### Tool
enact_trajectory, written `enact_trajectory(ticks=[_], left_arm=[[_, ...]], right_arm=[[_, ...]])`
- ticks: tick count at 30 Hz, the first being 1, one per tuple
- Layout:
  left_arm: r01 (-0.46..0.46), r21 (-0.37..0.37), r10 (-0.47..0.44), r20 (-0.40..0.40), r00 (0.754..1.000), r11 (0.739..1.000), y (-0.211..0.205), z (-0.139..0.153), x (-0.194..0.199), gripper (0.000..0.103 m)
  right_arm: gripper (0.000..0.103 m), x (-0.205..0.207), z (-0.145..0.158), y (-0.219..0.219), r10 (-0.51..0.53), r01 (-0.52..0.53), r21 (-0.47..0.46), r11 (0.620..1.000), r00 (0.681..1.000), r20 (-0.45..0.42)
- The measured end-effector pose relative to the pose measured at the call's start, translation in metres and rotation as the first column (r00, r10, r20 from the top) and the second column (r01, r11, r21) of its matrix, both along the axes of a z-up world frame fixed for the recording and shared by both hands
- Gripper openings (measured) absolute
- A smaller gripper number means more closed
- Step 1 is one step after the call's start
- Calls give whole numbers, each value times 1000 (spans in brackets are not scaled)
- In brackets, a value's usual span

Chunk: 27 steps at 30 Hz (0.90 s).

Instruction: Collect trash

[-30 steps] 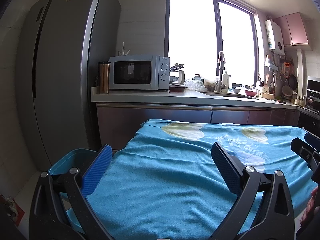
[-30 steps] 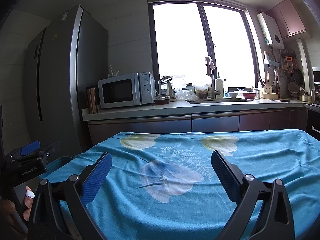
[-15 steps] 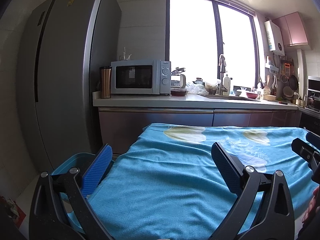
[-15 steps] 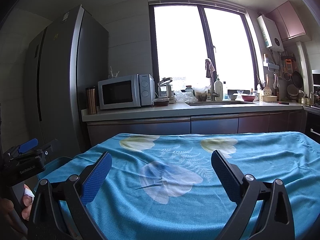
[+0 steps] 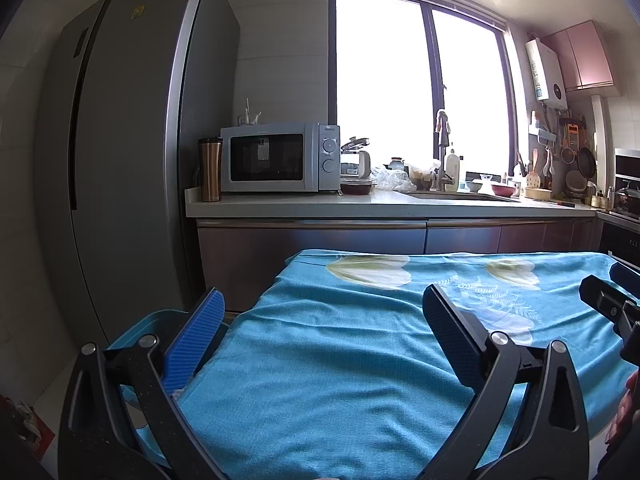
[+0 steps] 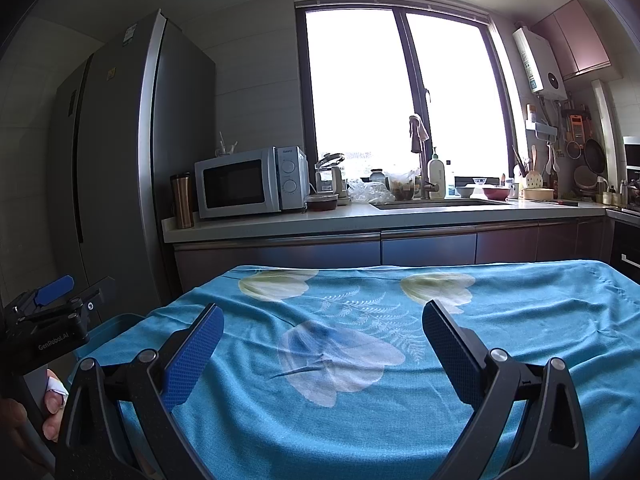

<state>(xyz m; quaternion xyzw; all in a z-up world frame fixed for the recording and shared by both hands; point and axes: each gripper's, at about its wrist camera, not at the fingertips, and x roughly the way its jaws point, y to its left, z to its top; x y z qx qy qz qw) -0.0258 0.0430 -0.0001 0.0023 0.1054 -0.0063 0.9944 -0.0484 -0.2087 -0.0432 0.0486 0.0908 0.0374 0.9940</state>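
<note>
My left gripper (image 5: 324,328) is open and empty above the near left part of a table covered with a blue flowered cloth (image 5: 360,344). My right gripper (image 6: 322,334) is open and empty above the same cloth (image 6: 520,320), further right. A blue bin (image 5: 160,322) stands on the floor beside the table's left edge, below my left gripper's left finger; it also shows in the right wrist view (image 6: 108,326). No trash shows on the cloth. The left gripper's body (image 6: 44,320) shows at the left edge of the right wrist view.
A tall grey fridge (image 5: 120,160) stands at the left. Behind the table runs a kitchen counter (image 5: 380,204) with a microwave (image 5: 280,158), a copper tumbler (image 5: 210,170), a sink and dishes. Crumpled stuff (image 5: 28,420) lies on the floor at the lower left.
Both views have tilted down a little, so the counter and table sit slightly lower in frame. Both grippers stay open.
</note>
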Motion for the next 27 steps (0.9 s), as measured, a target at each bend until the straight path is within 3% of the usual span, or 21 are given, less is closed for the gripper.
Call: enact_trajectory(ticks=[18, 23, 27], left_arm=[[25, 13, -25, -17, 1000, 1000, -2, 1, 9, 97], [88, -6, -88, -140, 986, 996, -6, 0, 40, 97], [119, -53, -130, -290, 948, 991, -7, -4, 93, 97]], right_arm=[[96, 0, 0, -5, -1, 1, 0, 1000, 1000, 1], [96, 7, 1, -14, -10, 10, -5, 1000, 999, -32], [96, 24, 0, -36, -26, 28, 9, 1000, 993, -119]])
